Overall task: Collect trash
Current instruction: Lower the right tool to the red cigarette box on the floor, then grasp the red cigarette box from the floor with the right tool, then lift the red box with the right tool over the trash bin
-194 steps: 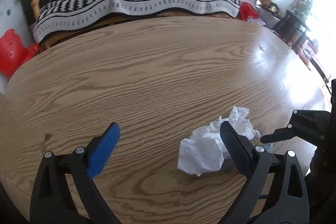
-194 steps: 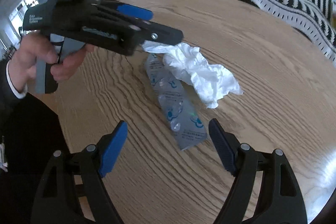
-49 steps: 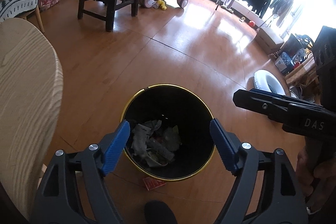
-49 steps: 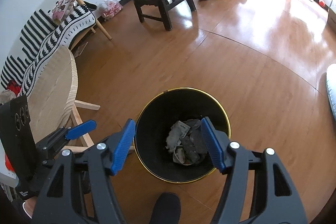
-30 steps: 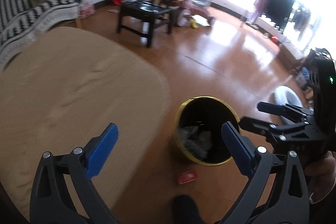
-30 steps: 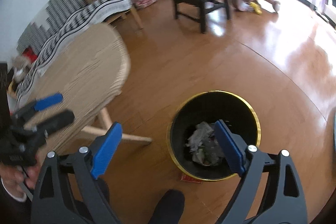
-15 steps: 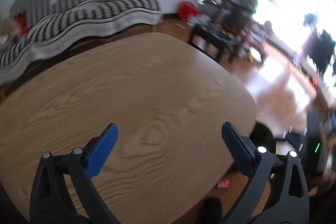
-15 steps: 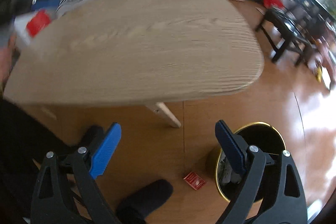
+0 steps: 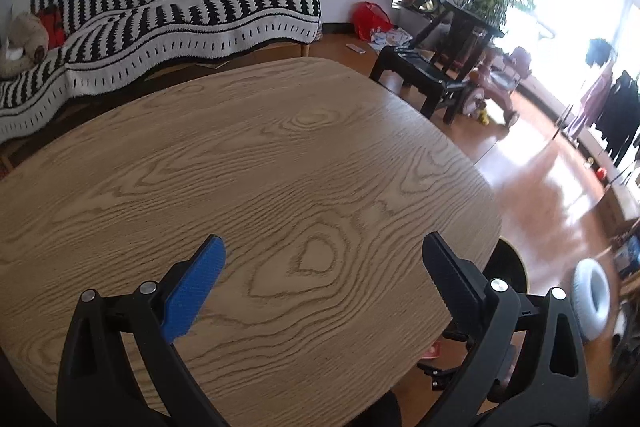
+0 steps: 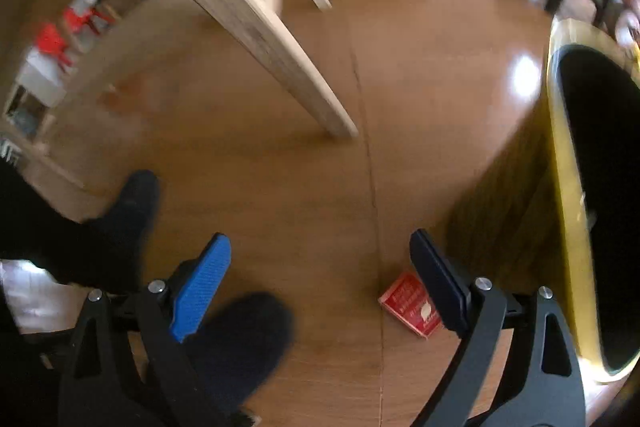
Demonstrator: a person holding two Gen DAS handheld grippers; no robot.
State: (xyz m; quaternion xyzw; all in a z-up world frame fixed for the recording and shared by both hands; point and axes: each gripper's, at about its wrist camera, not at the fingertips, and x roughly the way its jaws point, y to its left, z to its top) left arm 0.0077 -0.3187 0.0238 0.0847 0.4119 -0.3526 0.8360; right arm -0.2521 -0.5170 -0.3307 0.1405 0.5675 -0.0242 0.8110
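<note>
The right gripper (image 10: pixel 320 279) is hanging low over the floor (image 10: pixel 280 131) with its jaws standing wide and nothing between them, pointing steeply down — a posture that suits a piece lying flat on the boards. That piece is a small red packet (image 10: pixel 408 303), lying on the floor just beside the base of the black bin with the gold rim (image 10: pixel 568 187), close in front of the gripper's right finger; judging from how it is lying, it is a scrap that missed the bin and is the next thing to collect. The gripper is sitting a little to the left of the packet, so it probably needs to shift right and settle lower before closing. The person's dark feet (image 10: pixel 240 339) are planted near the gripper, close to a counter leg (image 10: pixel 260 39). The left gripper (image 9: pixel 324 267) is also open and empty, hovering over the near right part of the counter (image 9: pixel 240 167), which is showing only bare wood grain here — likely parked out of the way while the other hand works below. From this view the bin is peeking out past the counter's right edge, and a sliver of red is showing on the floor beneath it.
</note>
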